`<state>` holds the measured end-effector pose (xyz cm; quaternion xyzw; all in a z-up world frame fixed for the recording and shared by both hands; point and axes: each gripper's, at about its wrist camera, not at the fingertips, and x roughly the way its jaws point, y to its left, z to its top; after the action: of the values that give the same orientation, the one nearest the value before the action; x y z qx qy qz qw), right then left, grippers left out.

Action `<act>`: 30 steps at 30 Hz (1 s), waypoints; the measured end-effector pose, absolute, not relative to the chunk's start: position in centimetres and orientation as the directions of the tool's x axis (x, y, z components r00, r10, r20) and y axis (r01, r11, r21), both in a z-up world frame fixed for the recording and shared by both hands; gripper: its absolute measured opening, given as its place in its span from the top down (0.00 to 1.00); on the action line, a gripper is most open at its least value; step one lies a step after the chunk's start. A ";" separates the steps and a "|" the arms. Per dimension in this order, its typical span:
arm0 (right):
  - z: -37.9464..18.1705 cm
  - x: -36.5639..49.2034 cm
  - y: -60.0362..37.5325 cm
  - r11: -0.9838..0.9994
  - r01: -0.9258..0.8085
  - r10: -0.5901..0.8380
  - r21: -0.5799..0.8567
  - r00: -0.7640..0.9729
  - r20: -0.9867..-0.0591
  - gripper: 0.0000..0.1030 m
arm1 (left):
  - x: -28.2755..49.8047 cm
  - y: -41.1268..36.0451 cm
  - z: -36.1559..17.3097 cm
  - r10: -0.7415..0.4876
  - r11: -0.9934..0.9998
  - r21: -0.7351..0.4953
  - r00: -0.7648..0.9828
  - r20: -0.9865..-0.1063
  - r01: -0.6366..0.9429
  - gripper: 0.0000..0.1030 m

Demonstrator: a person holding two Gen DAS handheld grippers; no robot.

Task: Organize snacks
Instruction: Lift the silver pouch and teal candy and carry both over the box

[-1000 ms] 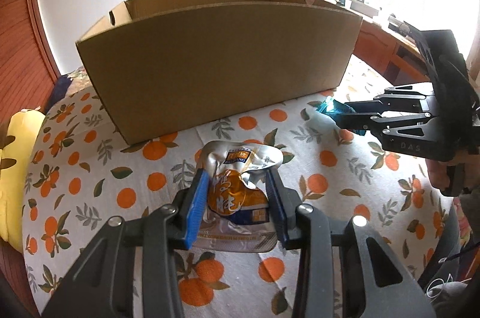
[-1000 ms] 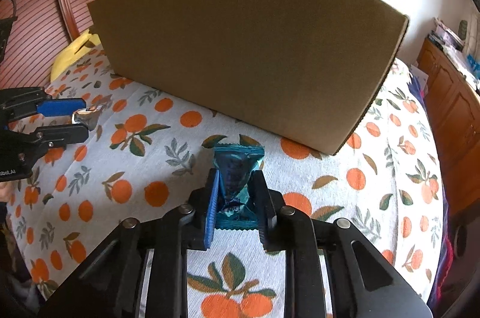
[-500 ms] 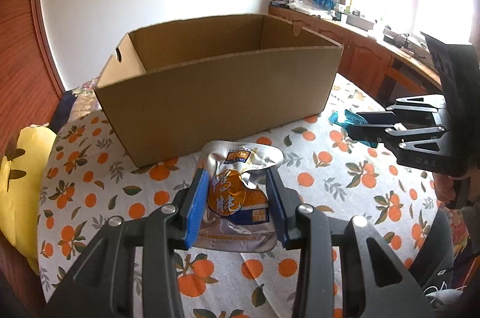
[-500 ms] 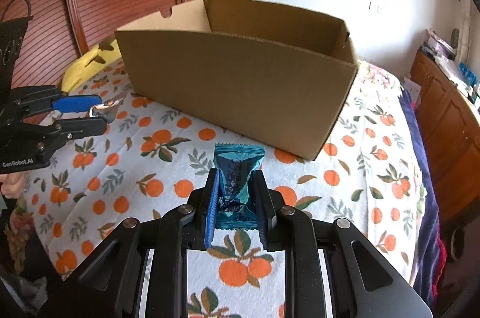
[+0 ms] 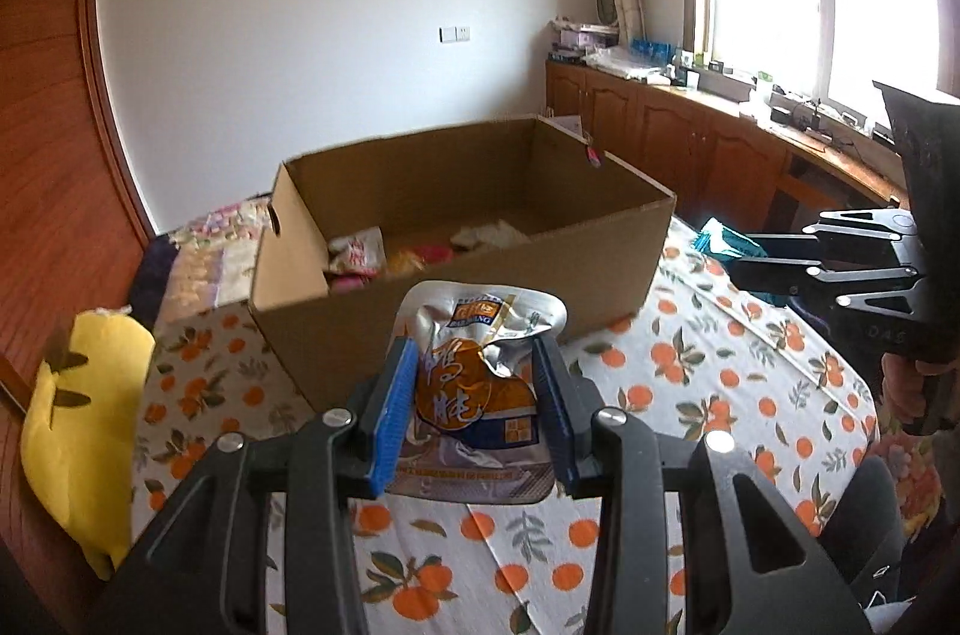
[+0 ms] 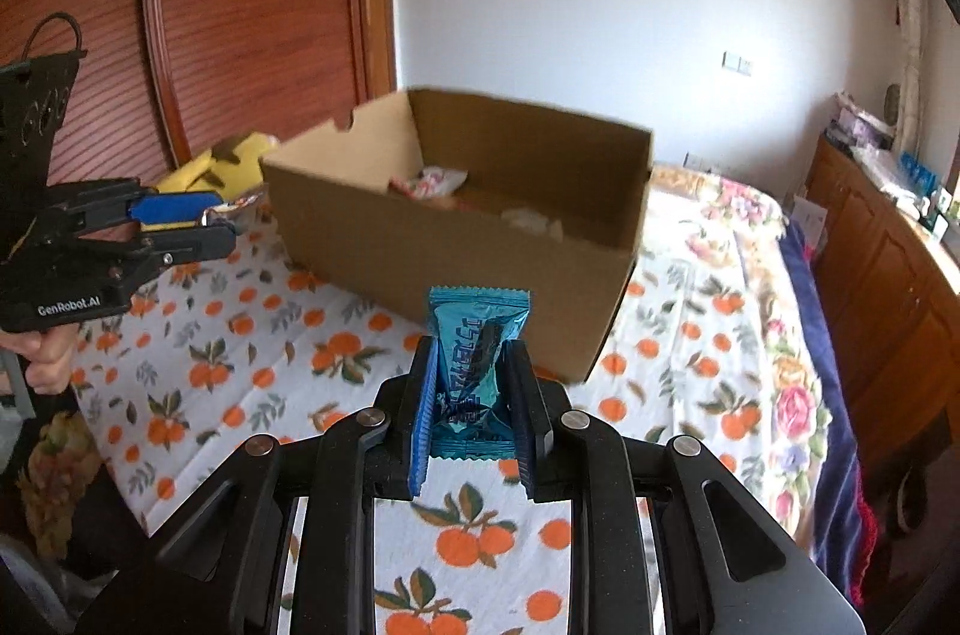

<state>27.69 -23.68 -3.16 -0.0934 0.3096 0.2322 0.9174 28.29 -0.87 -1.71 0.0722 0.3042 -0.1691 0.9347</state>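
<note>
The bed (image 5: 708,383), covered in a white cloth printed with oranges and leaves, fills the lower half of both views. On it stands the open cardboard box (image 5: 456,299) (image 6: 456,239), at the centre of each frame, its top open toward the cameras. Several snack packets (image 5: 384,254) (image 6: 429,182) lie on its floor — pink, orange and white ones, too blurred to read. A yellow plush toy (image 5: 78,419) lies at the left edge of the left wrist view; in the right wrist view it shows just left of the box (image 6: 222,164).

The left tool (image 5: 477,416) pinches a silver and orange snack pouch (image 5: 474,383) between its blue pads, low in the centre of its own frame, with the pouch standing upright in front of the box's near wall. From the right wrist view this tool (image 6: 192,221) shows at the left edge, a hand (image 6: 48,362) below it.

The right tool (image 6: 471,410) is pressed onto a teal snack packet (image 6: 474,365), held upright in the lower centre of its frame — clear of the bed and short of the box's near corner. In the left wrist view that tool (image 5: 774,257) reaches in from the right edge, the teal packet (image 5: 723,239) at its tip, just right of the box.
</note>
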 end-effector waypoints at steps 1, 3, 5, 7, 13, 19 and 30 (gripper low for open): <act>-2.7 27.7 -23.7 0.874 -0.484 0.371 -0.027 0.704 -0.605 0.80 | 28.5 -0.8 -1.5 -0.274 0.933 0.030 0.761 -0.589 0.359 0.63; -1.8 28.1 -23.5 0.873 -0.486 0.375 -0.033 0.714 -0.591 0.80 | 29.0 -0.7 -0.9 -0.275 0.934 0.028 0.767 -0.580 0.356 0.63; -1.2 28.4 -23.3 0.870 -0.491 0.380 -0.037 0.718 -0.583 0.80 | 29.6 -0.7 -0.4 -0.271 0.936 0.033 0.776 -0.569 0.351 0.63; -0.6 28.7 -23.2 0.868 -0.495 0.382 -0.045 0.723 -0.576 0.80 | 30.2 -0.6 0.0 -0.273 0.936 0.034 0.782 -0.560 0.351 0.63; 0.6 30.1 -22.5 0.861 -0.506 0.395 -0.054 0.731 -0.557 0.80 | 32.0 -0.9 1.2 -0.267 0.937 0.049 0.801 -0.535 0.345 0.63; 1.1 32.5 -21.2 0.854 -0.517 0.404 -0.064 0.734 -0.545 0.80 | 34.5 -0.8 1.8 -0.267 0.941 0.041 0.812 -0.519 0.336 0.63; -0.7 37.1 -19.7 0.844 -0.534 0.414 -0.056 0.714 -0.565 0.80 | 39.0 0.1 -0.4 -0.258 0.950 0.012 0.810 -0.526 0.311 0.63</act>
<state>37.08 -19.73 -0.68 -0.1083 0.2768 0.2578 0.9193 39.04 0.07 -0.39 0.0488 0.2691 -0.1497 0.9502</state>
